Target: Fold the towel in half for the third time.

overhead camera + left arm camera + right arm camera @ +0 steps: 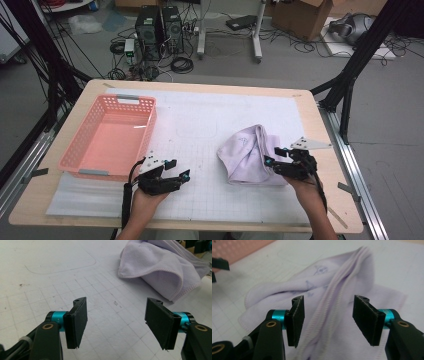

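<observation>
High view: nearest me, the left gripper [181,170] hovers open over the gridded mat [200,125]; the right gripper [272,156], jaws spread, sits at the crumpled lilac cloth [247,150]. Farther left lies the pink basket [75,150].

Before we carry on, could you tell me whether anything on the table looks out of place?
Only the lilac cloth: it lies crumpled in a loose heap on the white grid mat, not flat or folded. The pink basket sits square.
</observation>
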A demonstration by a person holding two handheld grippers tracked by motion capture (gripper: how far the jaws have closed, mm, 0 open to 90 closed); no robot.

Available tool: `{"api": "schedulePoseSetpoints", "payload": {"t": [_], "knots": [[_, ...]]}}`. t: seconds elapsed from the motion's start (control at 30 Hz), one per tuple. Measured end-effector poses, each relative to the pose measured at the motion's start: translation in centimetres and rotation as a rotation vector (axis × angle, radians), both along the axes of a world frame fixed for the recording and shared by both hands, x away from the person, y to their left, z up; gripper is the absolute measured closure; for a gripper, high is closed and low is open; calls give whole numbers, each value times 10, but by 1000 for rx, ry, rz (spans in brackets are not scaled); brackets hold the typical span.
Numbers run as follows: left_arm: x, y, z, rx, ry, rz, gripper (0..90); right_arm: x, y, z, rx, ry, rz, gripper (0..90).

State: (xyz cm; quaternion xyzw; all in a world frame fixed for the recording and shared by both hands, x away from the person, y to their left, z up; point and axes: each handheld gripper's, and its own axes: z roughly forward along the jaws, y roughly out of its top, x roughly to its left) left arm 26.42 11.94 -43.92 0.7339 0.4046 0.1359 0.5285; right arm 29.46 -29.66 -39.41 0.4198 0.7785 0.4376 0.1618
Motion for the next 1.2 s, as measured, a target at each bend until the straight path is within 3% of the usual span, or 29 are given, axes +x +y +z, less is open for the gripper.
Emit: {"api": "schedulePoseSetpoints", "payload": {"t": [0.07,0.13,0.17,0.23,0.27,0.3,0.37,0.47,0.57,0.63,0.67,0.83,0.97,1.17,1.2], "knots": [[-1,0,1,-1,-5,1,349,1,7,-7,-55,41,-17,508],[-2,2,2,-6,-7,2,349,2,6,-14,-79,89,-33,776],[-2,2,2,-6,-7,2,349,1,4,-14,-82,84,-45,832],[-2,3,2,-13,-8,8,349,-4,-5,-13,-85,59,-81,847],[-1,3,2,-12,-11,6,349,-4,-5,-13,-85,59,-81,847],[-1,4,2,-12,-10,8,349,-8,-14,-11,-81,59,-127,847],[-1,4,2,-13,-8,9,349,-12,-23,-11,-117,61,-164,846],[-1,3,2,-12,-9,6,349,-13,-31,-19,-162,109,-189,825],[-1,3,2,-13,-9,6,349,-11,-35,-27,-165,155,-207,734],[-1,4,3,-17,-7,9,349,-10,-36,-23,-150,139,-233,617],[-1,4,3,-16,-9,10,349,-10,-35,-20,-132,121,-235,605],[0,6,3,-15,-13,11,349,-4,-19,4,-109,10,-191,544],[-1,6,4,-16,-18,13,349,9,8,14,-93,-16,-116,518],[-1,7,4,-15,-21,12,350,32,61,17,-129,-33,5,499],[0,7,4,-13,-20,11,350,32,61,17,-129,-33,5,499]]}}
